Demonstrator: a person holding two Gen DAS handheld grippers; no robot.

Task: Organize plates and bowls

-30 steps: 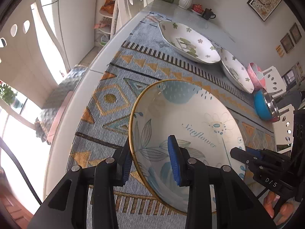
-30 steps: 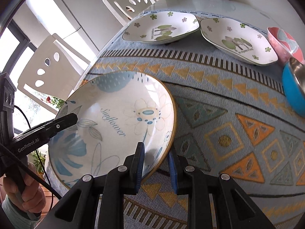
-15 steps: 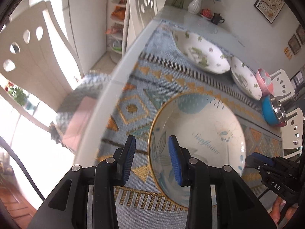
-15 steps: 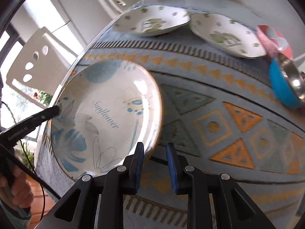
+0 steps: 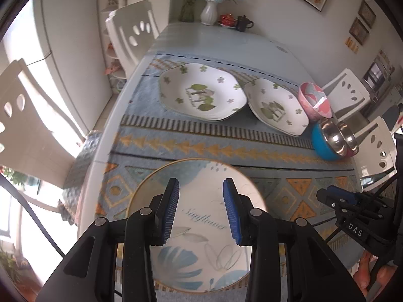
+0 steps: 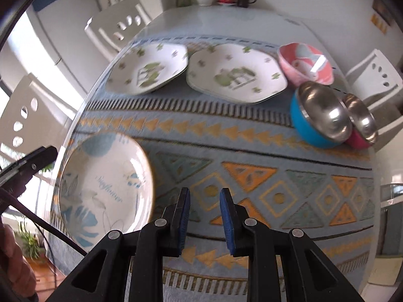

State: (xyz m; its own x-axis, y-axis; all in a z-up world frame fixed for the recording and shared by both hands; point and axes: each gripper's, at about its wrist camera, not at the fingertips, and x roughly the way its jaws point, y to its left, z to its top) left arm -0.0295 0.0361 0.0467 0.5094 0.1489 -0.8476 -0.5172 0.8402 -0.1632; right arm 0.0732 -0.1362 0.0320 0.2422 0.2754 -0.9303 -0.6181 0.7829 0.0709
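left tongs [image 5: 200, 211] off sunflower plate [image 5: 201, 246] rim | both tongs lifted, empty

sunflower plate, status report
Left tool open above sunflower plate, holding nothing. Right tool empty beside it. Plate flat on runner. Nothing in the way.

Colours on the surface
The big plate [image 5: 199, 226] has blue leaves; two white plates [image 5: 201, 95] show green flowers; the cloth [image 6: 252, 151] has orange triangles.
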